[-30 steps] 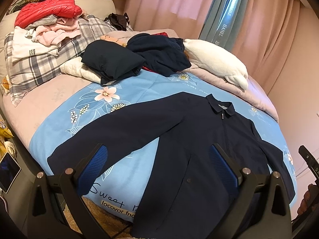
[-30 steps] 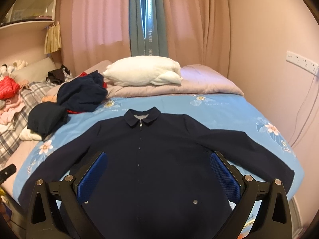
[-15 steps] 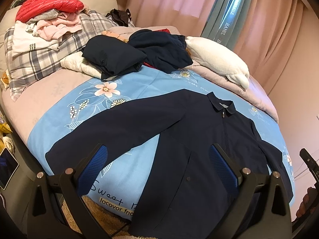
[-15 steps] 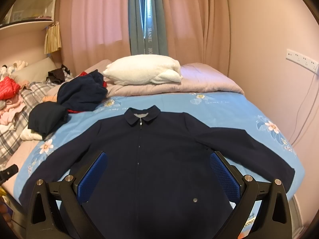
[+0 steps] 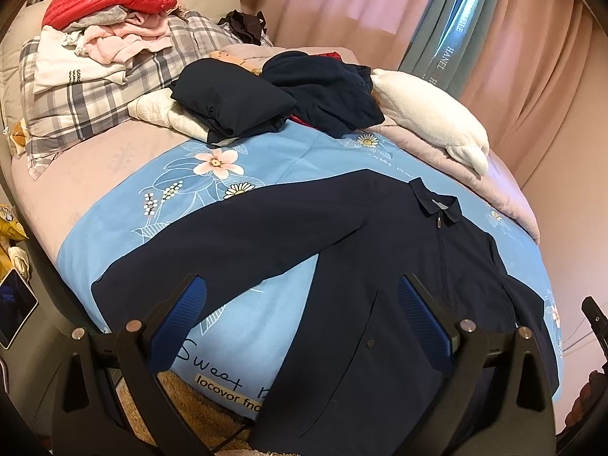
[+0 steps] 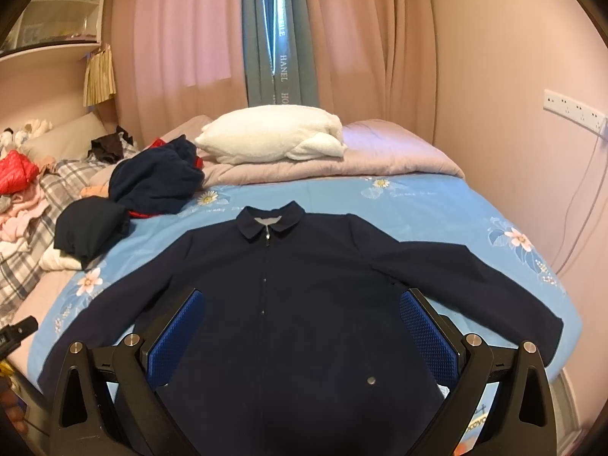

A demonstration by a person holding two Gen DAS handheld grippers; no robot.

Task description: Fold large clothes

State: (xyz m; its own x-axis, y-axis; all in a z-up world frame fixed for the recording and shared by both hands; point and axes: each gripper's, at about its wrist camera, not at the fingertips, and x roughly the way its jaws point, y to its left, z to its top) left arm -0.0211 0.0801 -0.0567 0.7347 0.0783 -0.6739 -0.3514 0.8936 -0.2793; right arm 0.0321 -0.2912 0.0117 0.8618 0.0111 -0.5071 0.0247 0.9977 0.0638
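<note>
Navy jacket (image 6: 304, 304) flat, seemingly zipped, on blue bedspread (image 6: 437, 205)

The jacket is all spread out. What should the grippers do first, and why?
Probably bring the open left gripper down to the end of the long sleeve. The jacket lies flat, front up, both sleeves spread, and neither gripper holds anything.

Dim, warm-tinted room seen through strong fisheye distortion.
Daylight was admitted through a narrow gap in the curtains (image 6: 273, 38), where slight glare was produced; elsewhere a soft pinkish cast was spread with faint shadows. Straight lines were bent near the black vignetted corners, and detail in the navy jacket (image 6: 304, 304) was lost to darkness.
</note>
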